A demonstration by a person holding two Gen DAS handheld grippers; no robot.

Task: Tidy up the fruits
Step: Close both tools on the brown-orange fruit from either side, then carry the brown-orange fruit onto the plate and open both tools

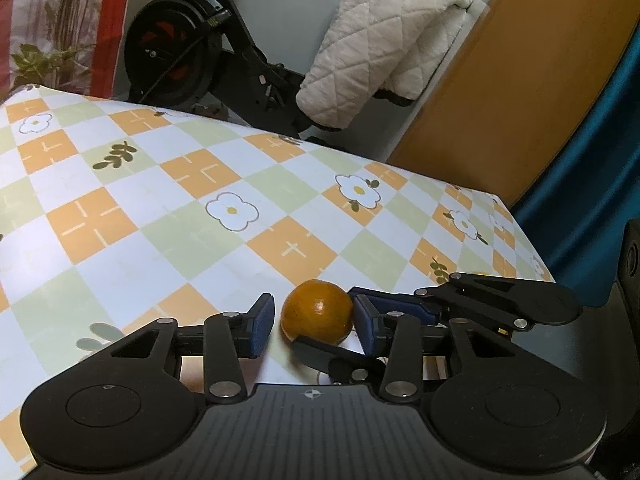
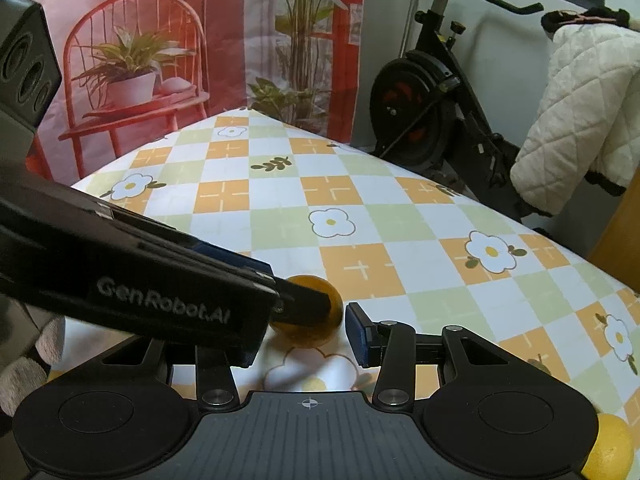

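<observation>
An orange (image 1: 317,312) rests on the checked tablecloth (image 1: 160,208) between the blue pads of my left gripper (image 1: 313,306). A thin gap shows at the left pad, so this gripper is open around the fruit. From the right, one of my right gripper's fingers (image 1: 332,354) reaches in under the orange's near side. In the right wrist view the orange (image 2: 320,322) lies just ahead of my right gripper (image 2: 308,322). Its right pad (image 2: 356,332) stands slightly apart from the peel. The left gripper's finger (image 2: 304,302) crosses over the fruit and hides the other pad.
A yellow fruit (image 2: 612,448) lies at the near right beside my right gripper's body. A gloved hand (image 2: 24,364) shows at the left. Beyond the table's far edge stand an exercise bike (image 2: 420,112) and a white quilted coat (image 1: 380,40).
</observation>
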